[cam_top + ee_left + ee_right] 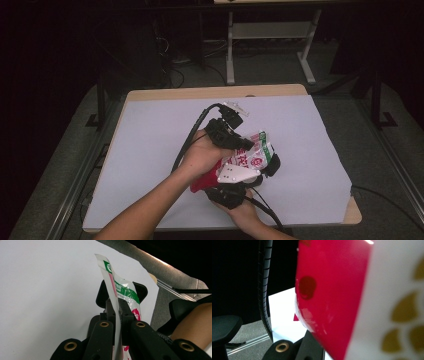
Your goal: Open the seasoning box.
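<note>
Judging by its crinkled, glossy film, the snack bag (252, 156) is light, soft and slippery, likely to fold or slide if gripped across its puffed middle; the flat sealed edge looks the surest place to take hold. It hangs above the white sheet (150, 150) on the tabletop (200, 92), toward four o'clock from the sheet's centre, held between both hands. In the left gripper view, the left tongs (117, 312) are clamped together on the thin white-and-green edge of the bag, which stands upright between them. The right tongs (227, 192) sit at six o'clock of the bag under a grey plate (237, 175); the right gripper view shows red and white film pressed close to the lens, and I cannot tell whether they are together or apart. Crushing the contents seems the main risk
</note>
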